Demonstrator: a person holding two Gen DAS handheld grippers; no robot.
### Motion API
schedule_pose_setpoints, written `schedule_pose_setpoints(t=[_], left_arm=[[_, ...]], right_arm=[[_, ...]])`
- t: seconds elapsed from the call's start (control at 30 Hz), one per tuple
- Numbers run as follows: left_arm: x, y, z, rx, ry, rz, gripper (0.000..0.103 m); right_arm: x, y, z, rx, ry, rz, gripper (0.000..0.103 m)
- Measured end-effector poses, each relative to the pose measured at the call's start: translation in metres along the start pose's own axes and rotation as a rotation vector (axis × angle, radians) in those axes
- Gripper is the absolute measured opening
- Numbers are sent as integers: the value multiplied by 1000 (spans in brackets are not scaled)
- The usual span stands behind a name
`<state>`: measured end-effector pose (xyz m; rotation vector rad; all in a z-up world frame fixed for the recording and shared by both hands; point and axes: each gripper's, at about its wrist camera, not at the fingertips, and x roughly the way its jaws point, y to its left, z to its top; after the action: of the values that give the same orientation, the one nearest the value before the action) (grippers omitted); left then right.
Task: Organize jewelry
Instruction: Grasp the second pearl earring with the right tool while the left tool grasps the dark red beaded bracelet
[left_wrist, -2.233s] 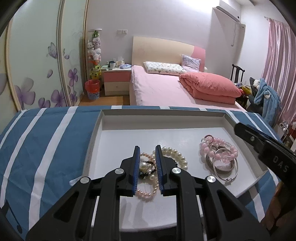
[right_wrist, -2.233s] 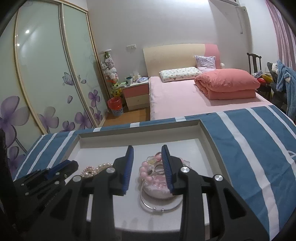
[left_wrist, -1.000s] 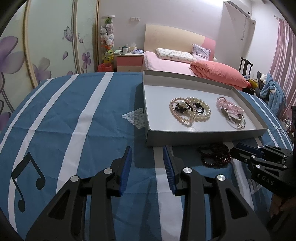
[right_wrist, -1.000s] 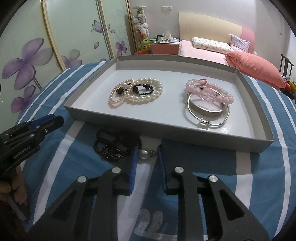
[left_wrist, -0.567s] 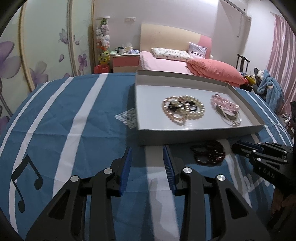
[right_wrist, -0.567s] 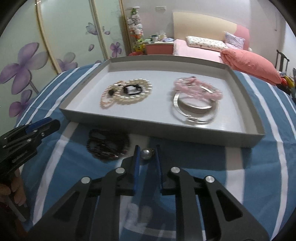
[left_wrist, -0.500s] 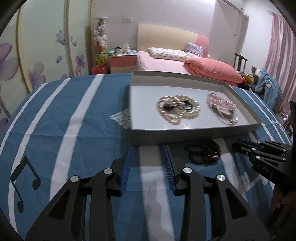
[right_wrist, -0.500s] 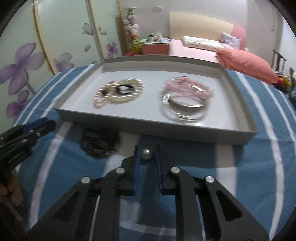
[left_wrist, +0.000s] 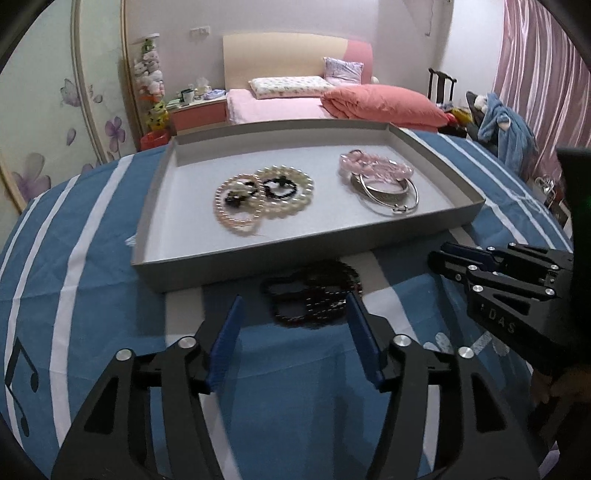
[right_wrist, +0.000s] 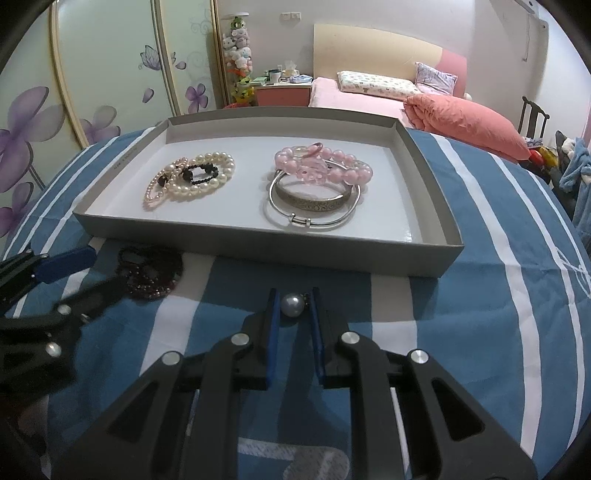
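A grey tray (left_wrist: 295, 254) (right_wrist: 258, 245) on the blue striped cloth holds pearl bracelets (left_wrist: 264, 199) (right_wrist: 192, 179), pink bead bracelets (left_wrist: 375, 168) (right_wrist: 325, 164) and silver bangles (left_wrist: 388, 194) (right_wrist: 314, 206). A dark bead bracelet (left_wrist: 314, 295) (right_wrist: 151, 273) lies on the cloth in front of the tray. My left gripper (left_wrist: 295, 306) is open, its fingers straddling the near side of the dark bracelet. My right gripper (right_wrist: 293, 295) is shut on a grey pearl bead (right_wrist: 292, 305), just above the cloth in front of the tray.
The right gripper also shows at the right of the left wrist view (left_wrist: 498, 273); the left gripper shows at the left of the right wrist view (right_wrist: 48, 280). A pink bed (left_wrist: 295, 107), a nightstand (right_wrist: 282, 92) and sliding wardrobe doors (right_wrist: 92, 66) stand behind.
My left gripper has opened wider and moved right and forward up to the dark bracelet. My right gripper stays shut on the grey bead, which it closed on about a second ago.
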<state>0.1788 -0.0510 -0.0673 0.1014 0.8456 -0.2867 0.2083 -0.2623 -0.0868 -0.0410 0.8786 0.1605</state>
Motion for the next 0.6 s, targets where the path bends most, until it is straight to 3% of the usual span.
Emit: schedule_pose_setpoints(t=[0.43,0.5,0.57,0.6], left_arm=[[25,-21,9,19,50,49,62],[26,-22,11,13,45,56,55],[25,-22,11,9,39,61,37],[24,-20,11,2,37,65,35]], right_arm=[[0,-1,-1,7,1,7,17],[0,-1,-1,9,1,10,17],[0,-1,-1,11,1,13,17],[0,-1,-2,12,1,13,17]])
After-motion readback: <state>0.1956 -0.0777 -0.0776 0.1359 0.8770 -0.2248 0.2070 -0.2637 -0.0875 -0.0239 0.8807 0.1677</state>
